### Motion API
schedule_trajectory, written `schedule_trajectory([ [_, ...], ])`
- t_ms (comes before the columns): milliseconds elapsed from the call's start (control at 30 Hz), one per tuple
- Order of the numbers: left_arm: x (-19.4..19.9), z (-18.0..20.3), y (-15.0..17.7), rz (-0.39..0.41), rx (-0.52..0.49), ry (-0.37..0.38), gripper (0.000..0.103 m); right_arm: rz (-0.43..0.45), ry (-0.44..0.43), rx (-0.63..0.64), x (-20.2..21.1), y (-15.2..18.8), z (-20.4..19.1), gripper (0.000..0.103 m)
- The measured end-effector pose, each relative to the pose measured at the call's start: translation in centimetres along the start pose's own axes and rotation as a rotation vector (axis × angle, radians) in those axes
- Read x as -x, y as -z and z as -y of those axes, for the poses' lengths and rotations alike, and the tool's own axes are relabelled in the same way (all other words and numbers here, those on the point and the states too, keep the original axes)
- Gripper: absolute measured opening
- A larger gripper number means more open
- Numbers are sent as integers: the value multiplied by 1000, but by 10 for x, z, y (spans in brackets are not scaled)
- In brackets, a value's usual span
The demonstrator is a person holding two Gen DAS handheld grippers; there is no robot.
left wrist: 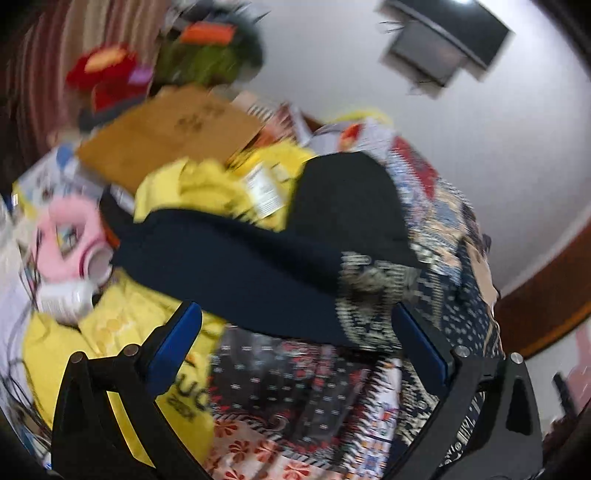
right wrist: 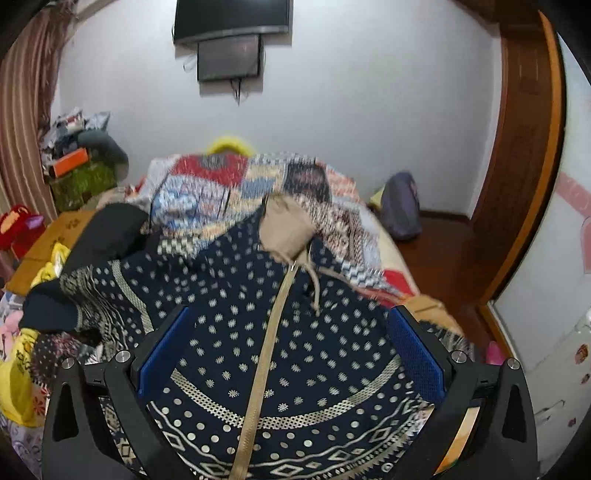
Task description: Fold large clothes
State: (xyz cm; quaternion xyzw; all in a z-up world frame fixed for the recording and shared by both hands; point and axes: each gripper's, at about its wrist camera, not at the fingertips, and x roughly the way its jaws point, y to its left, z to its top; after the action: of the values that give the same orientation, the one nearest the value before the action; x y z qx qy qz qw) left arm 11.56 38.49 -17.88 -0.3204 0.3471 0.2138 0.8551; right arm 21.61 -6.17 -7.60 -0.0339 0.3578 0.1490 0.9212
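Here, nearest the lens in the right wrist view, the right gripper (right wrist: 291, 343) is hovering with its blue-padded fingers (right wrist: 415, 350) spread wide and gripping nothing, directly above the navy patterned zip-up sweater (right wrist: 229, 332), which is lying front-up on the bed with its beige zipper (right wrist: 264, 365) running up the middle toward a tan-lined hood (right wrist: 286, 229). In the left wrist view the left gripper (left wrist: 295, 350) is likewise standing open and empty, its fingers (left wrist: 173, 343) framing a dark sleeve (left wrist: 229, 266) that is draping leftward off the garment's body over a yellow plastic bag (left wrist: 110, 332); this view is blurring, so whether any pad is touching cloth cannot be told. The knit is appearing thick, soft and limp, likely moderately heavy for its size: it is apt to sag and bunch rather than hold a crease, and the zipper is offering the only stiff line. A sound hold would be pinching a doubled edge, such as the sleeve cuff or the hem corner, rather than a single loose layer. Beyond the sweater, a patchwork bedspread (right wrist: 229, 184) is covering the mattress; a cardboard box (left wrist: 166, 136) is sitting at the left. Farthest off, a wall-mounted television (right wrist: 232, 18) is hanging on the white wall.
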Motion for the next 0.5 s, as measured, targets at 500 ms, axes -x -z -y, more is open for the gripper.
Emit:
schedule_trajectory([
  [500,-100,-132,-14,-151,363,47,85,-214,-19,-68,-76,11,2,103],
])
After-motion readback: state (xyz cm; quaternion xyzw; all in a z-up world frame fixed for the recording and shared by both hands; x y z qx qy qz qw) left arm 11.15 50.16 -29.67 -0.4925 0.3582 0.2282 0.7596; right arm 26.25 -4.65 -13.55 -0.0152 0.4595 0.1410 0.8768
